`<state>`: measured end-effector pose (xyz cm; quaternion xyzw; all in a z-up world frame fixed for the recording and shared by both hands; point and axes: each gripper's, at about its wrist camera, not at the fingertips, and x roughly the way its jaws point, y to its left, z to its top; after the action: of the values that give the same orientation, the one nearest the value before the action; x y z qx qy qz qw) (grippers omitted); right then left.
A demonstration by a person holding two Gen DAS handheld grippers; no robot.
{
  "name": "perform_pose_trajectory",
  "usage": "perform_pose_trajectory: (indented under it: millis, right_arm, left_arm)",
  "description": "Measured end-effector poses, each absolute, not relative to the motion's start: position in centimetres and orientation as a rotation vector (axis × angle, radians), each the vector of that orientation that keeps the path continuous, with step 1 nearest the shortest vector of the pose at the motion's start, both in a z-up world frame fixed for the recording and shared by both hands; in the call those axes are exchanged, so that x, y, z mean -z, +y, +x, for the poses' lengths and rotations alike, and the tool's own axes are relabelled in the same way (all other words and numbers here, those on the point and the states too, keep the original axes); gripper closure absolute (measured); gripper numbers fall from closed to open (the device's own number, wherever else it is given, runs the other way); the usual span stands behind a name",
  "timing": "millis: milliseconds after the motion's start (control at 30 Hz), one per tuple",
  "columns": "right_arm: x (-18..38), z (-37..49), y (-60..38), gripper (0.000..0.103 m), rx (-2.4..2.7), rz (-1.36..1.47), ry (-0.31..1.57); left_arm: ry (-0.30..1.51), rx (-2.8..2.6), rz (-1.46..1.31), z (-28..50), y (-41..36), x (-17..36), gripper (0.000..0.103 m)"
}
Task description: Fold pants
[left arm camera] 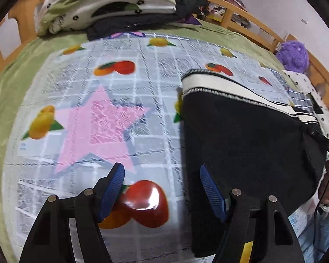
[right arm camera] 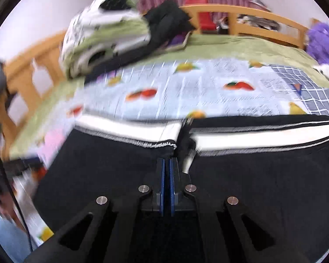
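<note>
The fruit-print bed cover [left arm camera: 125, 118] serves as the folding surface. The black pants [left arm camera: 241, 135] lie flat on it. The left gripper [left arm camera: 162, 188] hovers with jaws spread; the right gripper [right arm camera: 167, 164], jaws together, pinches pants fabric, likely to carry a fold.

Wooden bed [left arm camera: 247, 19] with green sheet [left arm camera: 8, 83]; fruit-print mat [left arm camera: 129, 92] centered, black pants [left arm camera: 241, 135] at 3 o'clock, bedding pile [left arm camera: 107, 2] at 12.
</note>
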<state>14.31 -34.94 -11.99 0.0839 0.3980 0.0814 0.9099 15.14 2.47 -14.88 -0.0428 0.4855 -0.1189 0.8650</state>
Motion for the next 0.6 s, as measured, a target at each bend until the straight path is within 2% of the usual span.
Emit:
perform_pose_trajectory:
  millis: [133, 233, 267, 300, 367, 433, 467, 533, 567, 600]
  right_arm:
    - [15.2, 16.1, -34.5, 0.098, -0.129, 0.145, 0.944]
    - [15.2, 15.5, -34.2, 0.091, -0.120, 0.121, 0.945]
    - [14.5, 15.1, -34.5, 0.084, -0.140, 0.149, 0.941]
    - [14.0, 14.5, -35.0, 0.067, -0.149, 0.183, 0.927]
    - [13.7, 13.5, -35.9, 0.050, -0.145, 0.232, 0.893]
    - [14.9, 14.1, -35.7, 0.051, -0.139, 0.229, 0.947]
    - [15.7, 14.7, -35.6, 0.056, -0.147, 0.235, 0.990]
    - [17.0, 15.7, -34.7, 0.071, -0.165, 0.221, 1.038]
    - [16.7, 16.0, -33.8, 0.086, -0.181, 0.172, 1.032]
    - [16.1, 16.3, -33.3, 0.091, -0.184, 0.130, 1.021]
  left_arm:
    - [1.067, 0.317, -0.172, 15.5, 2.3, 15.7, 0.033]
    - [1.074, 0.315, -0.159, 15.2, 2.1, 15.9, 0.033]
    - [1.068, 0.313, -0.156, 15.1, 2.1, 15.9, 0.033]
    - [1.061, 0.314, -0.155, 15.0, 2.1, 15.8, 0.033]
    - [1.053, 0.319, -0.162, 15.2, 2.1, 15.7, 0.033]
    - [1.060, 0.333, -0.171, 15.8, 1.7, 15.7, 0.033]
    - [1.063, 0.337, -0.173, 16.1, 1.5, 15.8, 0.033]
    - [1.072, 0.336, -0.167, 16.7, 1.1, 15.9, 0.033]
    - [1.073, 0.338, -0.162, 16.9, 0.8, 15.9, 0.033]
    - [1.071, 0.341, -0.160, 17.0, 0.7, 15.8, 0.033]
